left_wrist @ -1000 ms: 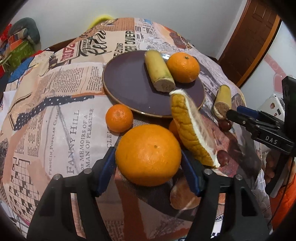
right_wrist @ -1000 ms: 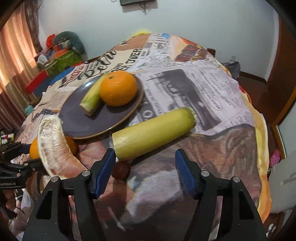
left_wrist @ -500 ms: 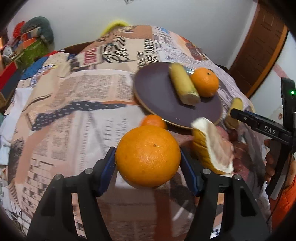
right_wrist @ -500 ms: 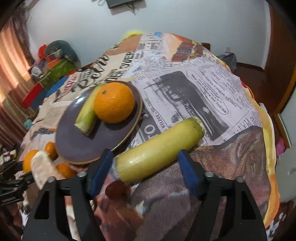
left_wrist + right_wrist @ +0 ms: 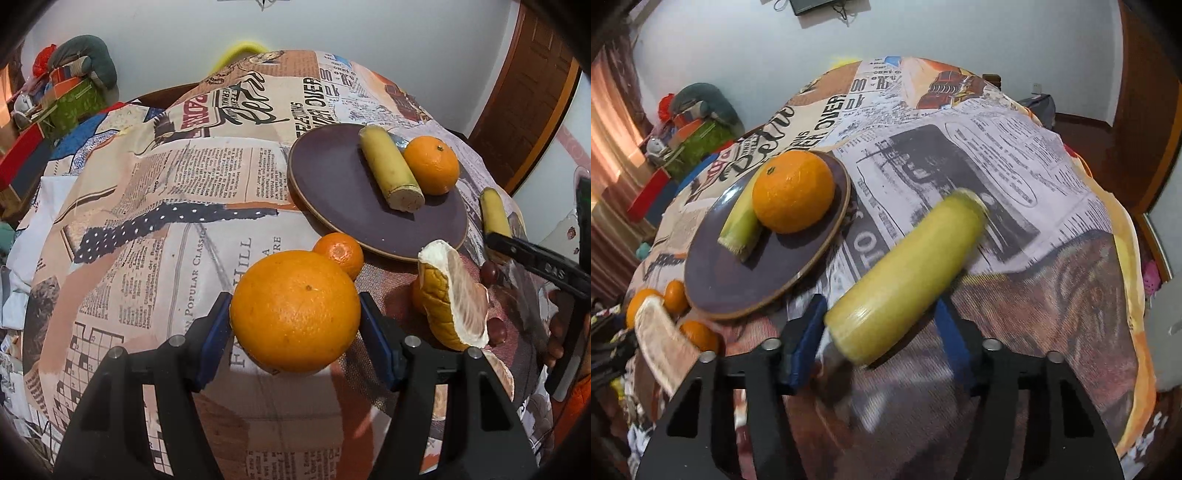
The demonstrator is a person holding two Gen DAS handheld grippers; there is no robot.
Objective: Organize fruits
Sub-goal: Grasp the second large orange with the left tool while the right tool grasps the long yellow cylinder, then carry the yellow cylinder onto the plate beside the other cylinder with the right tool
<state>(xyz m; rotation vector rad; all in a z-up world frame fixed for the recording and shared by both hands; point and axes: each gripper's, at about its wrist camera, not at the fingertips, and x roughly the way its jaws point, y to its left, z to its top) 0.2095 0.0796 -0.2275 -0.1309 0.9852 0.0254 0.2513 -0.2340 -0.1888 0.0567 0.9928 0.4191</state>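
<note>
My left gripper is shut on a big orange, held above the newspaper-print cloth. To its right lie a small mandarin and a pomelo wedge. The dark purple plate carries a yellow-green cane piece and an orange. My right gripper has its jaws closing on a second cane piece. That piece lies slanted between the blue pads, touches both, and is blurred. The plate sits just left of it.
Dark red grapes lie by the pomelo wedge. More mandarins sit below the plate. Boxes and cushions pile up at the back left. A wooden door stands at the right. The cloth drops off at the table's rounded edges.
My left gripper has carried the big orange leftward, so the plate now sits further right. My right jaws widened, then came in around the cane piece, which now looks steeper and nearer.
</note>
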